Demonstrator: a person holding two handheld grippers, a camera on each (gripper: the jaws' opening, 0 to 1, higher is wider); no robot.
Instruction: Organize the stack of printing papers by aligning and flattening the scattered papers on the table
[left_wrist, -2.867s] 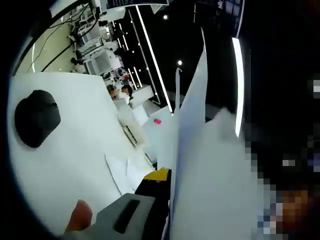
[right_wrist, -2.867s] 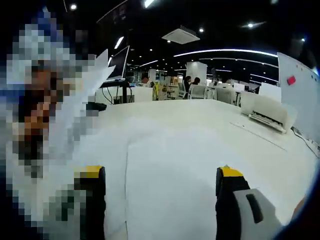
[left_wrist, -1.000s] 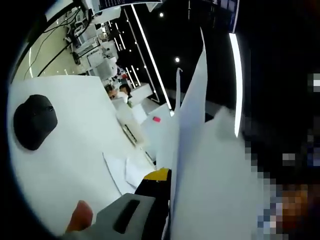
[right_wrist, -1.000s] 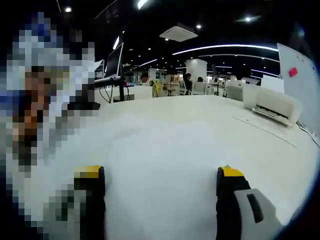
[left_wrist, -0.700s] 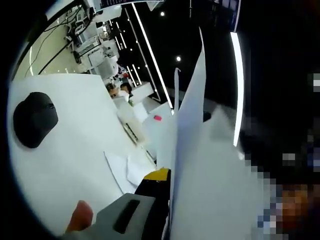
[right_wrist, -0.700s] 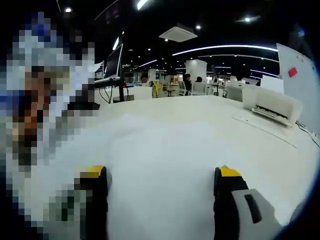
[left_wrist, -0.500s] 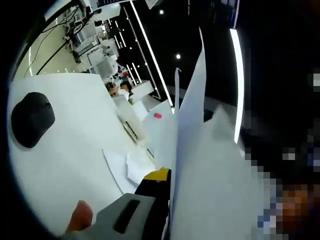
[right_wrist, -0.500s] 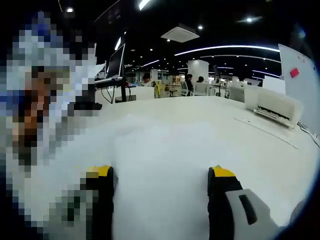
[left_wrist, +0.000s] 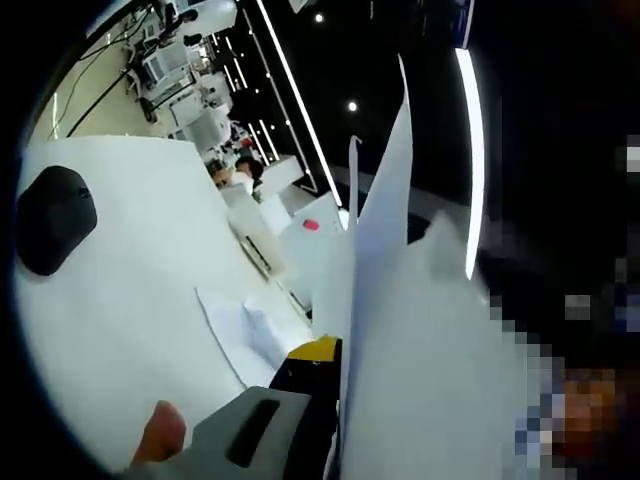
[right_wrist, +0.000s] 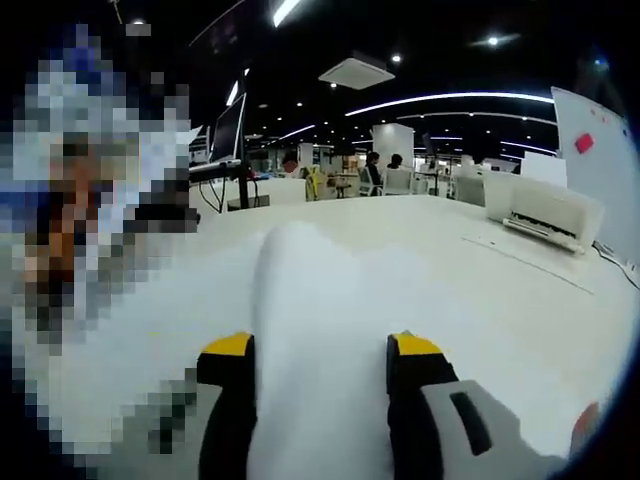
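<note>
While the right gripper (right_wrist: 318, 355) pinches a bowed sheet (right_wrist: 310, 330) between nearly closed jaws at lower centre, the sheet's long axis runs straight ahead over the open white table (right_wrist: 520, 300). At lower centre of the left gripper view, the left gripper (left_wrist: 335, 365) clamps an upright paper stack (left_wrist: 400, 330), loose sheets (left_wrist: 245, 330) and a dark mouse (left_wrist: 50, 220) lying beyond, leftward.

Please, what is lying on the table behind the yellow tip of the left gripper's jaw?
Behind the left gripper, loose sheets lie scattered on the white table, with a black mouse farther off. The held paper stack stands upright and covers everything to its right.
</note>
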